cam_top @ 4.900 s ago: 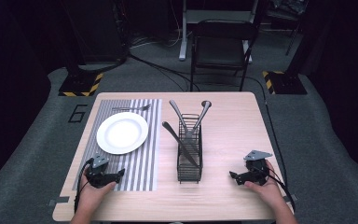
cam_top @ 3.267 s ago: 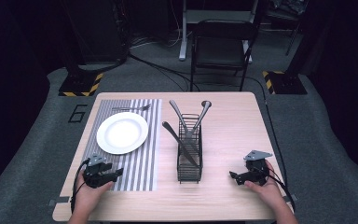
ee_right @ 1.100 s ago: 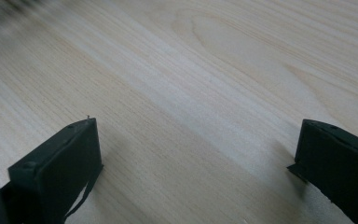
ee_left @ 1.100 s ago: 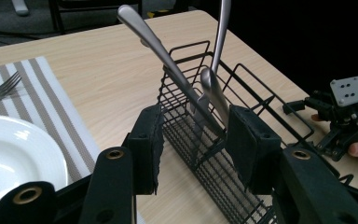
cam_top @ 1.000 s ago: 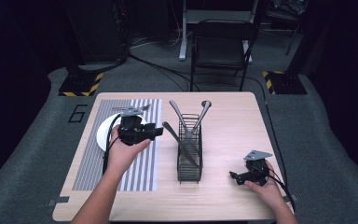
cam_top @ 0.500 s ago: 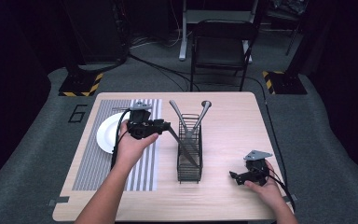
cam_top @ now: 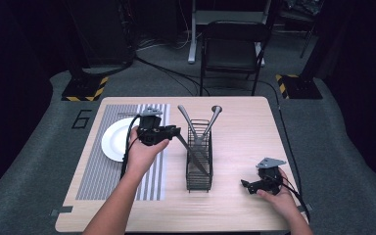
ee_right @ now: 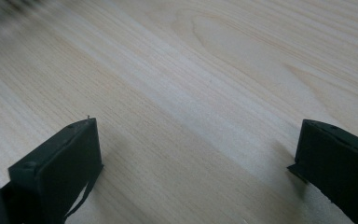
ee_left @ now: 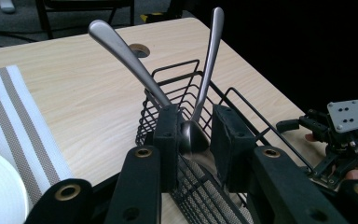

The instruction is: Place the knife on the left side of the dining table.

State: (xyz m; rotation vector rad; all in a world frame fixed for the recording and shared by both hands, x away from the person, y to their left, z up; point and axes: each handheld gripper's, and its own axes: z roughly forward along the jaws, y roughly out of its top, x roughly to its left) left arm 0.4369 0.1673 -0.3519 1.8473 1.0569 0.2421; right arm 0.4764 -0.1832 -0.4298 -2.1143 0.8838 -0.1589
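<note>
Your left gripper (ee_left: 193,135) has its fingers closing around a utensil handle (ee_left: 192,135) sticking out of the wire caddy (cam_top: 199,161), not quite pinching yet. Right gripper (cam_top: 254,185), released, rests on the counter (cam_top: 245,132) right of that caddy.

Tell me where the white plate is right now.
In the high view the white plate lies on the striped placemat at the table's left, beside the left gripper and left of the wire basket.
</note>
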